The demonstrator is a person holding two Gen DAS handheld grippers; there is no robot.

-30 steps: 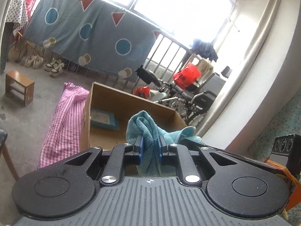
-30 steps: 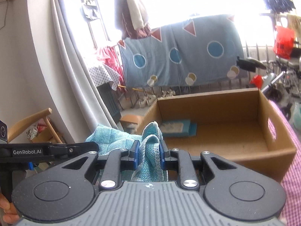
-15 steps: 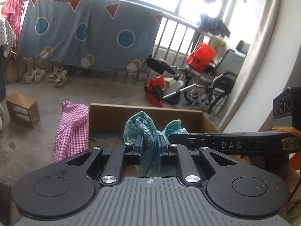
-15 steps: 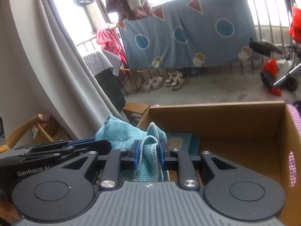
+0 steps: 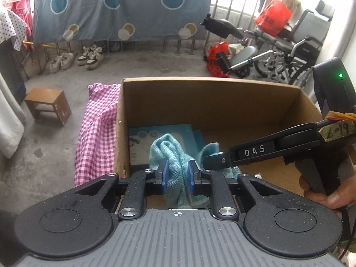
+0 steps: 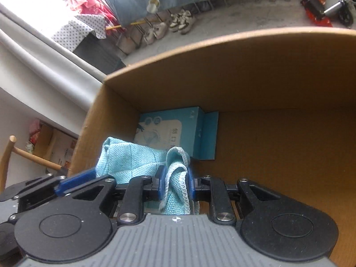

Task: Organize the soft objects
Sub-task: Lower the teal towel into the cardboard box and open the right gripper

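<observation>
The light blue towel [image 5: 175, 155] hung bunched at the lower centre of the left wrist view, inside the open top of the cardboard box [image 5: 211, 102], with one fold rising above the pads and another corner poking up just to the right. The left gripper [image 5: 177, 174] had the cloth between its blue pads, and its jaws were opening at that moment, the fabric still filling the narrow gap and touching both pads. In the right wrist view the same towel [image 6: 138, 158] spread from the lower centre toward the lower left, its stitched hem looped between the pads of the right gripper [image 6: 176, 183], whose jaws were pinching that hem tightly. Behind the towel, at the back left of the box floor, lay a flat teal carton [image 6: 175, 131] with a printed white panel. The right tool reached in from the right edge of the left wrist view, held by a hand [image 5: 324, 191] at the lower right of the frame. The box stood on a pink checked cloth [image 5: 98, 131], which showed along its left side. Farther out, a small wooden stool [image 5: 47, 104] stood on the concrete floor at the left, pairs of shoes [image 5: 75, 57] lined the upper left, a blue sheet with circles [image 5: 122, 6] hung across the top, and a wheelchair [image 5: 278, 46] was parked at the upper right.
</observation>
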